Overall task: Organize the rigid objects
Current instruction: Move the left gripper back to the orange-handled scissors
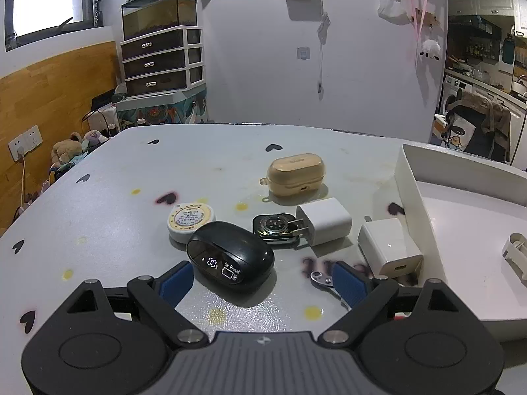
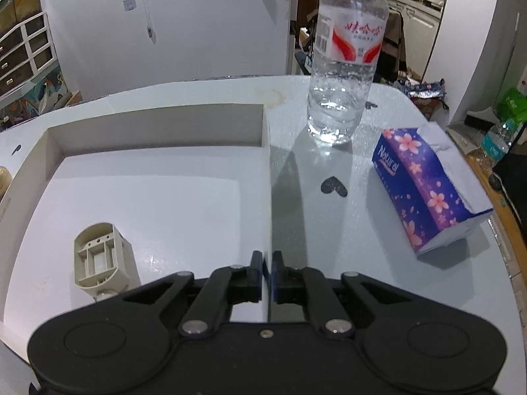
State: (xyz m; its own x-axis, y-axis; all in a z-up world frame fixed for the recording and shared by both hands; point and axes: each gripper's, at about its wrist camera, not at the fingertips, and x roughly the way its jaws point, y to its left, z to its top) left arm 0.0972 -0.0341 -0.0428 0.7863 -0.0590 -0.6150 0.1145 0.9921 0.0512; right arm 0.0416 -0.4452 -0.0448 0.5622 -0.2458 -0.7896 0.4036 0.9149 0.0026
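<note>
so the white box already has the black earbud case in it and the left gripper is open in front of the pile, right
Not quite. The black earbud case is on the table, between the open left gripper's fingers, as the left wrist view shows. The white box holds only a beige plastic part, seen in the right wrist view.

White walls (image 1: pixel 257 49), wood panelling (image 1: pixel 56 98) under a bright window (image 1: pixel 46 3), a drawer unit (image 1: pixel 161 62) with a glass tank (image 1: pixel 159 11) on top, kitchen (image 1: pixel 484 52) off right.

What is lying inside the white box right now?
Inside the white box lies only one beige plastic part. The right hand-held gripper covers the box's near edge, so that strip stays unseen.
</note>
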